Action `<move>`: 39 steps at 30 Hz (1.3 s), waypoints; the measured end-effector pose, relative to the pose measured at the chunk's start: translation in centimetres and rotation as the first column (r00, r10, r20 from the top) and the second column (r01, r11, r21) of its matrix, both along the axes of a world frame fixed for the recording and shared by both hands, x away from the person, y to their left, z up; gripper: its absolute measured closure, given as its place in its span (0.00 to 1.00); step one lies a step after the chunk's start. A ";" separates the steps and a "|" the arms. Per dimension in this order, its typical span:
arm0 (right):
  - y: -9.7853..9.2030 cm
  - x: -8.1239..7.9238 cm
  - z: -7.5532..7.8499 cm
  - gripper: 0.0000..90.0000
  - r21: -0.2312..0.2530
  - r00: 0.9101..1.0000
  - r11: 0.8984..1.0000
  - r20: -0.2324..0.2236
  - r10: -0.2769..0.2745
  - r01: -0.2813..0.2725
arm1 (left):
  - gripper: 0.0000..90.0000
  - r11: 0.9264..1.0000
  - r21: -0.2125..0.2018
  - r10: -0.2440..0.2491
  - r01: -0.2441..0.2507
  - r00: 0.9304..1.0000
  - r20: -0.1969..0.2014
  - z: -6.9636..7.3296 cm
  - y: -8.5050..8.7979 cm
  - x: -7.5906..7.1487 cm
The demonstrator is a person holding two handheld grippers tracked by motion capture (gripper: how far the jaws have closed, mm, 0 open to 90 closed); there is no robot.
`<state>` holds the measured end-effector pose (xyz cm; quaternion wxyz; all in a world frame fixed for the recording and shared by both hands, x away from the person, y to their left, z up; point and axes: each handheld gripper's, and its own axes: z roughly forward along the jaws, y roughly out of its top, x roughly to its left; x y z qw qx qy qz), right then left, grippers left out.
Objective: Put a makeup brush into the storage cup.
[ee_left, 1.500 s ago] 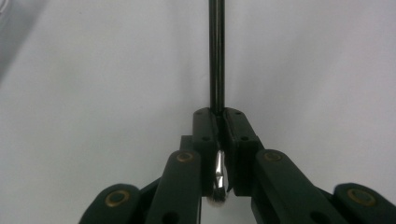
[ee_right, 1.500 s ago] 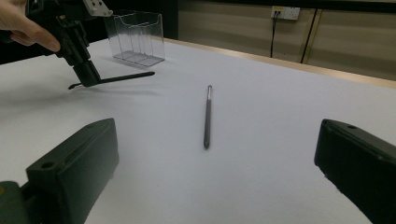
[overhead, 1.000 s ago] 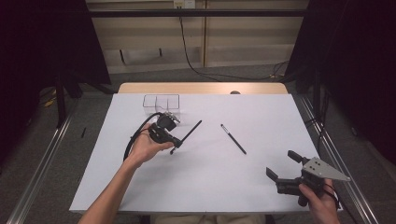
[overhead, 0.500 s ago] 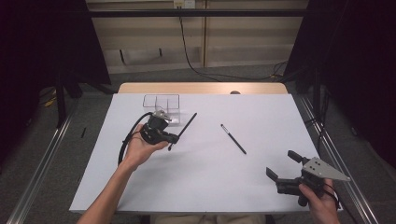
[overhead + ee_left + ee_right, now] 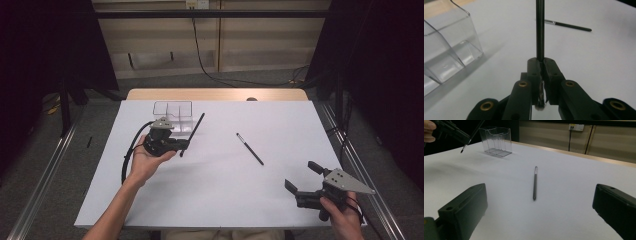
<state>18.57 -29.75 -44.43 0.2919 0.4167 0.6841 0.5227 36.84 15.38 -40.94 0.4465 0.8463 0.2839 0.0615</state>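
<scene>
A thin black brush point(image 5: 192, 134) was held tight between the jaws of the left gripper point(image 5: 181, 145), up off the white table point(image 5: 210, 200). Its long stick was pointed away from the person, toward the far side of the table and a little to the right, with its soft tip back by the jaws. Just beside it, on the left, a clear plastic box point(image 5: 173, 116) was stood — close, but not touched. A second brush point(image 5: 250, 149) was laid flat near the middle of the table, well apart. The right gripper point(image 5: 304, 179) was kept low at the near right corner, its jaws spread wide with nothing between them.
</scene>
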 end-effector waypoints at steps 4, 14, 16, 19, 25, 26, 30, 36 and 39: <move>0.0 0.0 0.0 0.00 0.003 1.000 1.000 -0.001 -0.001 0.001 | 0.94 0.992 -0.125 0.030 -0.024 0.999 0.046 0.6 0.8 -0.1; 0.1 0.0 0.0 0.00 0.006 1.000 1.000 -0.004 0.004 -0.004 | 0.94 0.978 -0.208 0.039 -0.015 0.993 0.112 1.2 1.5 -0.5; 0.1 0.0 0.0 0.00 0.007 1.000 1.000 -0.004 0.005 -0.005 | 0.94 0.976 -0.217 0.027 0.000 0.993 0.118 1.3 1.5 -0.5; 0.1 0.0 0.0 0.00 0.005 1.000 1.000 -0.004 0.011 -0.011 | 0.94 0.970 -0.244 0.010 0.022 0.992 0.129 1.6 1.4 -0.7; 0.1 0.0 0.0 0.00 0.004 1.000 1.000 -0.005 0.015 -0.015 | 0.94 0.968 -0.248 -0.016 0.049 0.991 0.134 1.9 1.1 -1.3; 0.1 0.0 0.0 0.00 0.005 1.000 1.000 -0.005 0.013 -0.013 | 0.94 0.968 -0.242 -0.032 0.065 0.990 0.136 1.9 0.7 -1.6; 0.1 -0.1 0.0 0.00 0.005 1.000 1.000 -0.005 0.017 -0.017 | 0.94 0.965 -0.242 -0.070 0.101 0.988 0.137 2.2 0.0 -2.1; 0.0 -0.1 0.0 0.00 0.006 1.000 1.000 -0.007 0.017 -0.016 | 0.94 0.965 -0.227 -0.106 0.135 0.985 0.138 2.3 -0.8 -2.7; 0.1 -0.1 0.1 0.00 0.007 1.000 1.000 -0.003 0.017 -0.017 | 0.94 0.965 -0.217 -0.122 0.151 0.982 0.141 2.4 -1.4 -3.1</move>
